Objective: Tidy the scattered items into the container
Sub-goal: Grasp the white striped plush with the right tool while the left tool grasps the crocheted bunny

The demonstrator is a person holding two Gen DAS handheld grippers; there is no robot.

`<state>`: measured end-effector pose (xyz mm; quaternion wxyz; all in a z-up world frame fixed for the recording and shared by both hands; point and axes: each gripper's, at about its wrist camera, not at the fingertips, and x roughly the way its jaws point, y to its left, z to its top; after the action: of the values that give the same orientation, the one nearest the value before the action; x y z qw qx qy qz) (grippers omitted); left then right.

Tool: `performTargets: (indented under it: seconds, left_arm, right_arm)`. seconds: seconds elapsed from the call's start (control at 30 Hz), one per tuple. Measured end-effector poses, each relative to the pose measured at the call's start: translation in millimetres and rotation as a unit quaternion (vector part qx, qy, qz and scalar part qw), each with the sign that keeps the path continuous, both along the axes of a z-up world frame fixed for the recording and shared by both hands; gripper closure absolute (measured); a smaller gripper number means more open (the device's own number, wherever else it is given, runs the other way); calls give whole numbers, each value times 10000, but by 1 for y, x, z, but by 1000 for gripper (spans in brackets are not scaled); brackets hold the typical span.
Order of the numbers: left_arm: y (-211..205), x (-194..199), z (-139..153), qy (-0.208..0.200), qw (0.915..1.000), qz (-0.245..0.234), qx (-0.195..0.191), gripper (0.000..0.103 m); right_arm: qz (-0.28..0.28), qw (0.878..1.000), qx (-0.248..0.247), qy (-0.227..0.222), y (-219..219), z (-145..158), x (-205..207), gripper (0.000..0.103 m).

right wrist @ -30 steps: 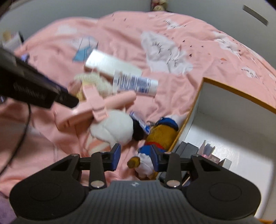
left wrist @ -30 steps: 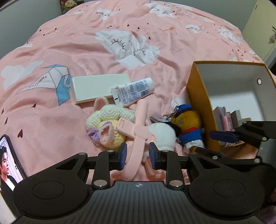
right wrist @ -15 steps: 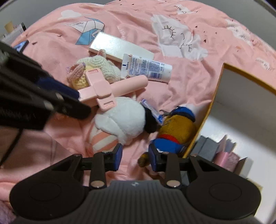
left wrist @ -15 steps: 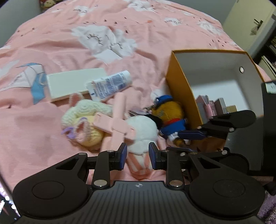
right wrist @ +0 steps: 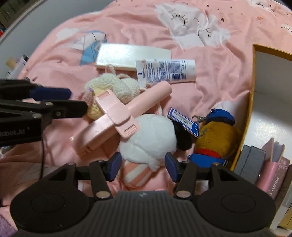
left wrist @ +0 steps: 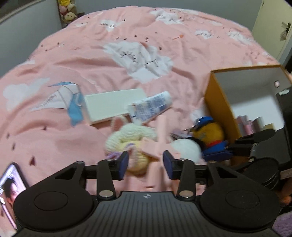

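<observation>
On the pink bedspread [left wrist: 91, 58] lie a flat white box [right wrist: 131, 56], a white tube [right wrist: 166, 73], a crocheted bunny [left wrist: 131, 134], a pink folding stick [right wrist: 124, 116], a white plush [right wrist: 147, 140] and a yellow plush with a blue cap [right wrist: 217, 134]. The orange container [left wrist: 219, 102] stands at the right, beside the yellow plush. My left gripper [left wrist: 145, 165] hovers over the bunny and the stick, jaws opening, pads touching nothing. My right gripper [right wrist: 142, 166] straddles the white plush, jaws opening, pads clear of it.
Several small boxes [right wrist: 251, 160] stand inside the container. A lit phone [left wrist: 9, 186] lies at the bed's near left edge. A door [left wrist: 270, 27] is at the far right, and soft toys [left wrist: 67, 11] sit by the wall beyond the bed.
Both grippers' jaws have spread wider. The right gripper has come down and shifted left from the yellow plush to over the white plush. The left gripper shifted right, then back left.
</observation>
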<state>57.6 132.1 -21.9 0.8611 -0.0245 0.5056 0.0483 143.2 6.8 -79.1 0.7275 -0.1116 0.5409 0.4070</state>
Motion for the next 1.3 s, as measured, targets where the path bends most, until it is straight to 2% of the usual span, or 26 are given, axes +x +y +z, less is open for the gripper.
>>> performTargets:
  seconds: [0.1, 0.3, 0.63, 0.8, 1.03, 1.3]
  left_arm:
    - [7, 5, -9, 175, 9998, 97, 69, 50]
    - [16, 19, -29, 410, 9990, 153, 60, 49]
    - [29, 36, -52, 635, 9967, 211, -450, 45]
    - [25, 40, -66, 725, 9964, 227, -363, 45]
    - [24, 28, -55, 528, 9973, 304, -404, 55]
    - [21, 9, -30, 242, 9982, 450, -313, 57]
  right_arm:
    - [30, 9999, -108, 129, 5, -7, 3, 46]
    - [-89, 9989, -140, 429, 11, -16, 13, 37]
    - [-193, 9971, -346, 651, 26, -33, 23, 28]
    - [-237, 9959, -324, 810, 27, -42, 25, 27]
    - [-272, 9973, -190, 649, 19, -29, 15, 37]
    - [-351, 9989, -49, 304, 2, -9, -5, 39]
